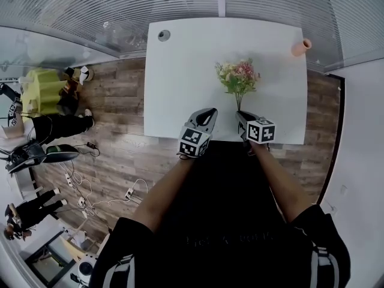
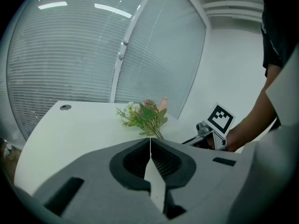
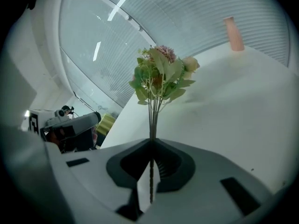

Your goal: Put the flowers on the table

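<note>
A small bunch of flowers (image 1: 238, 77) with green leaves and pink blooms is held over the white table (image 1: 180, 71). My right gripper (image 1: 241, 116) is shut on its thin stems; in the right gripper view the flowers (image 3: 160, 76) rise straight out of the closed jaws (image 3: 152, 141). My left gripper (image 1: 207, 115) is at the table's near edge, left of the stems, shut with nothing between its jaws. In the left gripper view the flowers (image 2: 145, 116) lie ahead and slightly right, beside the right gripper's marker cube (image 2: 219, 119).
A pink vase (image 1: 301, 47) stands at the table's far right corner, also seen as the vase (image 3: 233, 33) in the right gripper view. A round cable hole (image 1: 164, 35) is at the far left. People and cables are on the wood floor (image 1: 114, 155) at left.
</note>
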`<state>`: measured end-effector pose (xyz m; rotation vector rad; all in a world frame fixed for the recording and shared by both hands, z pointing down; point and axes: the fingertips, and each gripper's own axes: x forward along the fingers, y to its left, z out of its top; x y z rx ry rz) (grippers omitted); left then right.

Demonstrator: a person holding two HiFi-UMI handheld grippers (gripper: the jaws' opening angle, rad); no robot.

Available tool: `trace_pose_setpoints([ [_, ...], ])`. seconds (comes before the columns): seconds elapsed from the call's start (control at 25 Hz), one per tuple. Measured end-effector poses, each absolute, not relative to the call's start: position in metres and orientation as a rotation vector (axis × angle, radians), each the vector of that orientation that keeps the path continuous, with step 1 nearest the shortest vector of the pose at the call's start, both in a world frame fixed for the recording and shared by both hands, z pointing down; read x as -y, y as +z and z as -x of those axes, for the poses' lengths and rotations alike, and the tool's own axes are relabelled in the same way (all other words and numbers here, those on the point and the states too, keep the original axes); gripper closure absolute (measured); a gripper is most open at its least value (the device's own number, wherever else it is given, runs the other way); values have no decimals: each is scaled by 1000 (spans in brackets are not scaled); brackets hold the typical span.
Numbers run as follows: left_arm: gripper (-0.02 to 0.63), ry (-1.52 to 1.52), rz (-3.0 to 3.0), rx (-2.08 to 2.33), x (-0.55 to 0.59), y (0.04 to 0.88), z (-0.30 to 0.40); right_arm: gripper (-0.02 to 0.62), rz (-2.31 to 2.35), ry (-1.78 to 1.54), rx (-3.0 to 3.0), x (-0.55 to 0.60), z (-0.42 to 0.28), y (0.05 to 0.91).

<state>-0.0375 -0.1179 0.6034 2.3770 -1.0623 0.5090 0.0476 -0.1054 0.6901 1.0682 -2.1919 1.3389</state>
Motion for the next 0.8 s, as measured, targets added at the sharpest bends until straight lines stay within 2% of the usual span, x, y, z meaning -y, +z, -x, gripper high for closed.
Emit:
trace_pose_setpoints([
  [0.8,584,490,-2320,1066,114,608,44,552,-955,1320,2103,92,-39,713],
])
